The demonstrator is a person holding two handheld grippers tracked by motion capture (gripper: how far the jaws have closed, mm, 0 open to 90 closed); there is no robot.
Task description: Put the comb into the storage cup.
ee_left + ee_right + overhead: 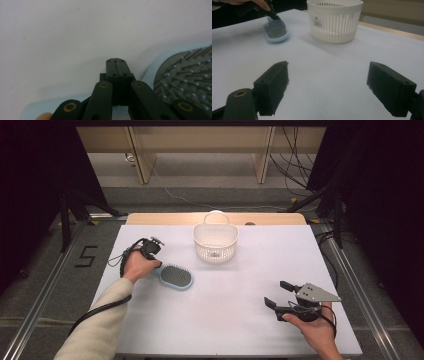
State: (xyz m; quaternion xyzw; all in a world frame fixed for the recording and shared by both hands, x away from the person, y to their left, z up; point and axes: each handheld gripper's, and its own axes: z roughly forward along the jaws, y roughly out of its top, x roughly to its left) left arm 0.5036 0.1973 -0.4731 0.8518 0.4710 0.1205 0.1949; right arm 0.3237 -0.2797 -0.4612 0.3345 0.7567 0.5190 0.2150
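Observation:
A light-blue hairbrush (176,277) with dark bristles lies left of centre on the white table, bristles up. My left gripper (159,265) comes down at the handle end of the brush. In the left gripper view its jaws (116,61) are pressed flat together with nothing between them, the pale blue handle passing beneath them and the hairbrush head (185,80) at the right. The right gripper view shows the hairbrush (276,31) far off with the left gripper (274,16) at its handle end. My right gripper (275,293) is open near the front right, over bare table (328,82).
A white slatted basket (216,242) with a handle stands at the back centre of the table; the basket (334,20) looks empty from the right gripper view. A white sheet (225,320) covers the tabletop. Cables trail off both grippers. Dark stands flank the table.

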